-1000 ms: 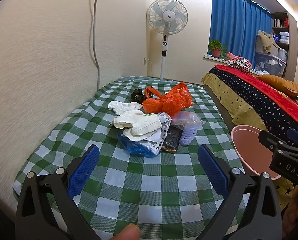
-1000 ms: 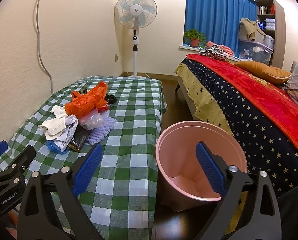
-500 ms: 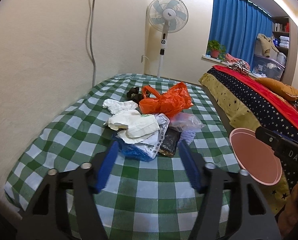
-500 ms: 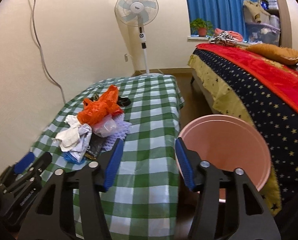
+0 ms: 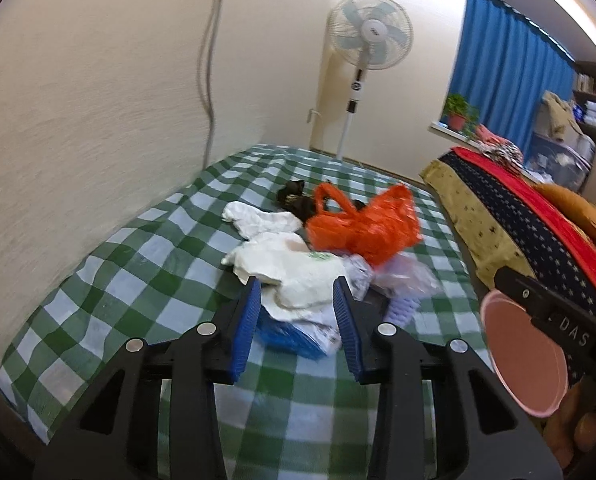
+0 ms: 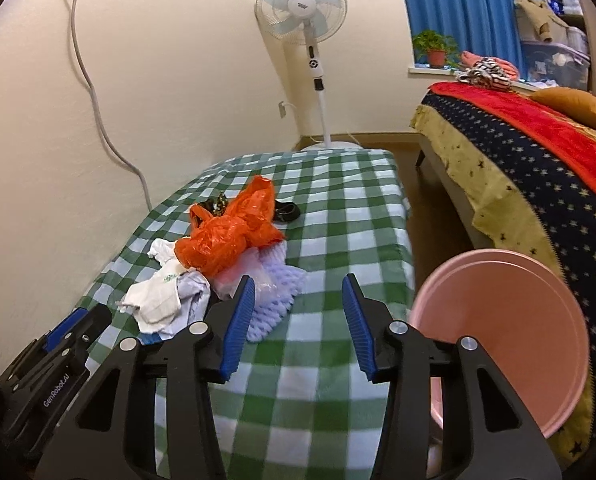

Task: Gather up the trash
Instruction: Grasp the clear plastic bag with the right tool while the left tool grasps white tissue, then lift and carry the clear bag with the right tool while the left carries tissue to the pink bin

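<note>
Left gripper point(image 5: 297, 312): jaws partly open, empty, framing white crumpled paper point(image 5: 298, 276) at frame centre. Right gripper point(image 6: 298, 316): jaws partly open, empty. Trash pile point(image 6: 221, 268) lies centre-left on the checked cloth point(image 6: 338, 216); pink bin point(image 6: 510, 336) lower right.

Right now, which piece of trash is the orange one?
The orange bag, crumpled at the far side of the pile; the other pieces are white, blue, clear or dark.

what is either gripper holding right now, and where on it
Nothing is held. The left gripper is open, short of the trash pile. The right gripper is open over the checked cloth, beside the pink bin.
</note>
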